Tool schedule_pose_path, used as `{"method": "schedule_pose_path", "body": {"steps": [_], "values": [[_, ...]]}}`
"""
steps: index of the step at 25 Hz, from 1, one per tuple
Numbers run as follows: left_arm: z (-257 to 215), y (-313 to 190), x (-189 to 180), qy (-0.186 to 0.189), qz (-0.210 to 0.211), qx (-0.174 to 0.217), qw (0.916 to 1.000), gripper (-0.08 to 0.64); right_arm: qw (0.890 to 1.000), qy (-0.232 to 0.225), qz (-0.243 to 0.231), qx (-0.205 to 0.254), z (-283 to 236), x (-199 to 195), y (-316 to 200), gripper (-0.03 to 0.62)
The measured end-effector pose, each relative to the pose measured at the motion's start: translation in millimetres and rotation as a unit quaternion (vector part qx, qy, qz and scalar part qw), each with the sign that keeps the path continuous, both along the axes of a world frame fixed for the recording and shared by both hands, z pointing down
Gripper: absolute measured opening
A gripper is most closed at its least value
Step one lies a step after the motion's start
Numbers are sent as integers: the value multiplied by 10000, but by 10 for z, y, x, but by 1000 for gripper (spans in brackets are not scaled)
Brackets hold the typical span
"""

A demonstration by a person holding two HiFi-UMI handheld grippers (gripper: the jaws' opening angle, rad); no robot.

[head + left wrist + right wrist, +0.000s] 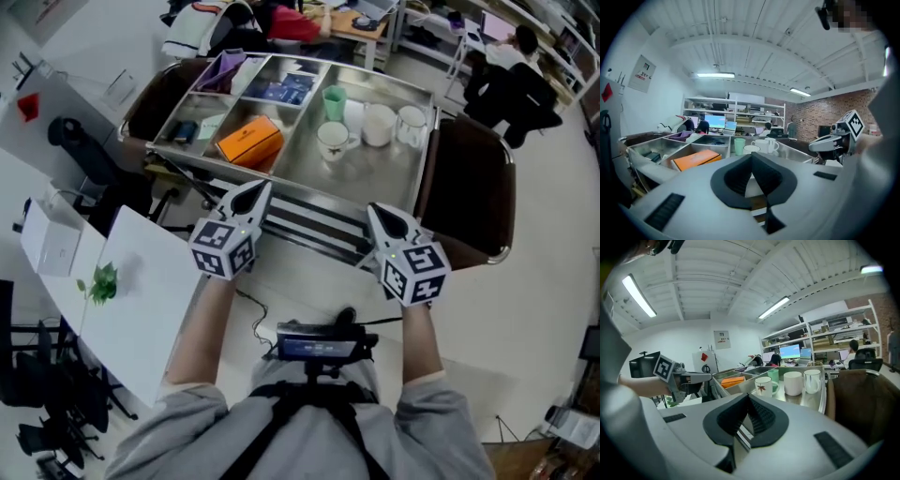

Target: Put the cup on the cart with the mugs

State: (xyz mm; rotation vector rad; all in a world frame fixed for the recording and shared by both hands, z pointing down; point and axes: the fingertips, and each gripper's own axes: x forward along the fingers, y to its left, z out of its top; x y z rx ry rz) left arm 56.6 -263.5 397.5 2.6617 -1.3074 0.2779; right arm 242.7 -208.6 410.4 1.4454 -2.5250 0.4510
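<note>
Both claws are sitting closed and empty: my left claw (pixel 253 192) and right claw (pixel 380 216) are hovering just short of the cart (pixel 375 178). The green cup (pixel 334 101) is standing on it, just beside the mugs (pixel 379 124). Risk, in my judgement: reaching in with tips closed, I am liable to be knocking the cup against the floral mug (pixel 333 141) and tipping either.

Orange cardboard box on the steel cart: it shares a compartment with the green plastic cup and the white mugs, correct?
No. The orange cardboard box lies in a separate compartment, beside the one that holds the green plastic cup and the white mugs. The head view shows it.
</note>
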Motion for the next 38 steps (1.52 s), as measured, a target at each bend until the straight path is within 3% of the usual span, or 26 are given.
{"method": "schedule_pose_path", "body": {"steps": [14, 38], "values": [[478, 632, -872, 100, -65, -349, 9993, 0, 9964, 64, 807, -248, 398, -411, 655, -3], [690, 1127, -1035, 278, 317, -546, 9976, 0, 9929, 287, 1122, -280, 517, -629, 1142, -3]]}}
